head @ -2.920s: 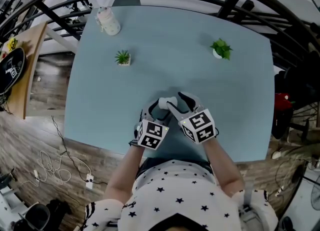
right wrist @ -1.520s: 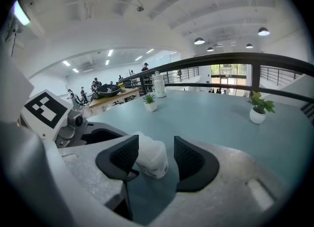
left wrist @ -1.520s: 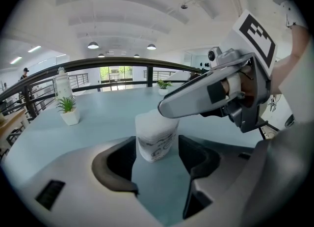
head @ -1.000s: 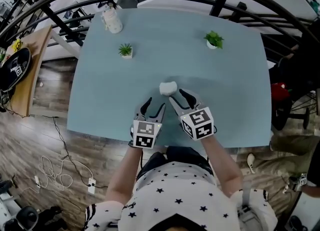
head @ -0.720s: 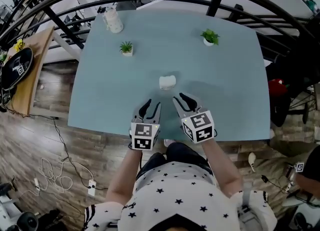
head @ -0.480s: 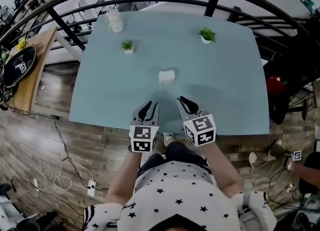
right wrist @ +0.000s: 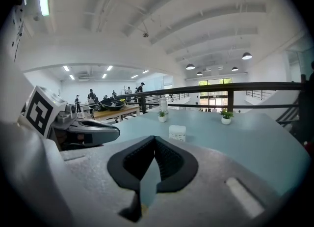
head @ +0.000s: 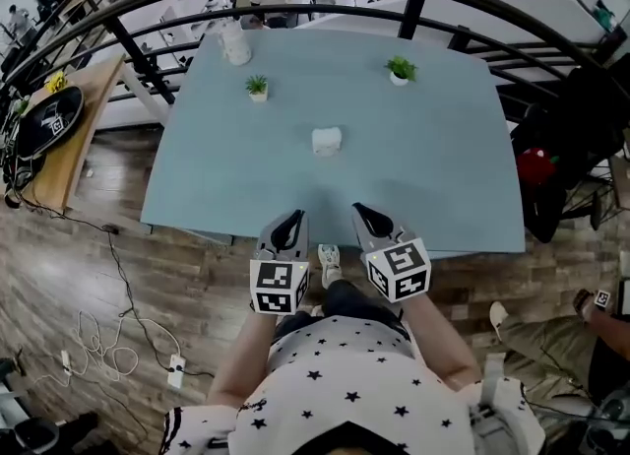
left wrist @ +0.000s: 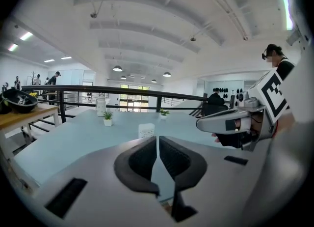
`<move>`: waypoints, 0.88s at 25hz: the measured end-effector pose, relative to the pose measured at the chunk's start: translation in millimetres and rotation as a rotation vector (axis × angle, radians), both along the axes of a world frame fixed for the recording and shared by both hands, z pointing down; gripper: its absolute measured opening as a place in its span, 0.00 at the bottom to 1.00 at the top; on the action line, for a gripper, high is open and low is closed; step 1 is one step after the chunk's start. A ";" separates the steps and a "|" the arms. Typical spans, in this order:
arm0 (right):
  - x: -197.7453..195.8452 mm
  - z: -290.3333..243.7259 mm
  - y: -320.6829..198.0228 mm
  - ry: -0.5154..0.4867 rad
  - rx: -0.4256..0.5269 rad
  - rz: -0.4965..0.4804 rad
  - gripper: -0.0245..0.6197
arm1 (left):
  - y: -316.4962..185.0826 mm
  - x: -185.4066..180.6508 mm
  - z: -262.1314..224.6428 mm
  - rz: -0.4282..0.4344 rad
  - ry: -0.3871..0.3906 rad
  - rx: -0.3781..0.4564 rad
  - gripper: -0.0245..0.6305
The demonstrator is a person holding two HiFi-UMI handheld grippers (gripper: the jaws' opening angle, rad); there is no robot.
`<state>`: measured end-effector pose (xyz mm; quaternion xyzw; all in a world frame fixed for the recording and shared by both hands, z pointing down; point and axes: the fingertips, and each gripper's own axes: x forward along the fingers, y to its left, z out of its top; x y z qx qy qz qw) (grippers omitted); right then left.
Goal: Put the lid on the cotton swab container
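Container [head: 327,140]: mid-bench [head: 443,167], looks capped.
Left hand-held gripper [head: 293,218], right hand-held gripper [head: 361,212]: at the near edge, well apart from container; jaws just closed together, nothing between.
Handling: likely finished; keep both clear, no nudging.

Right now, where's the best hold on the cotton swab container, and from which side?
The cotton swab container stands upright and alone on the table, sides free. Probably pinch its left and right walls, low on the body, coming in level from the near edge.
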<state>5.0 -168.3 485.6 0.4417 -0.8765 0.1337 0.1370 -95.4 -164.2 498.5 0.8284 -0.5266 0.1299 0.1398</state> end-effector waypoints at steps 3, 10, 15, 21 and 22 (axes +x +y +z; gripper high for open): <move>-1.9 -6.2 14.7 -0.014 0.020 -0.007 0.05 | 14.2 0.0 -5.7 0.001 0.006 0.011 0.06; -10.1 -17.9 43.9 -0.036 0.049 -0.016 0.05 | 43.6 -3.1 -11.5 0.024 -0.002 0.017 0.05; -14.3 -20.2 59.7 -0.047 0.058 -0.010 0.05 | 57.6 -9.4 -9.1 0.028 0.003 0.011 0.05; -11.2 -21.6 67.7 -0.046 0.061 0.001 0.05 | 65.6 -6.3 -8.4 0.039 0.006 0.008 0.05; -10.5 -21.8 67.9 -0.041 0.062 0.003 0.05 | 65.7 -5.6 -9.5 0.040 0.007 0.011 0.05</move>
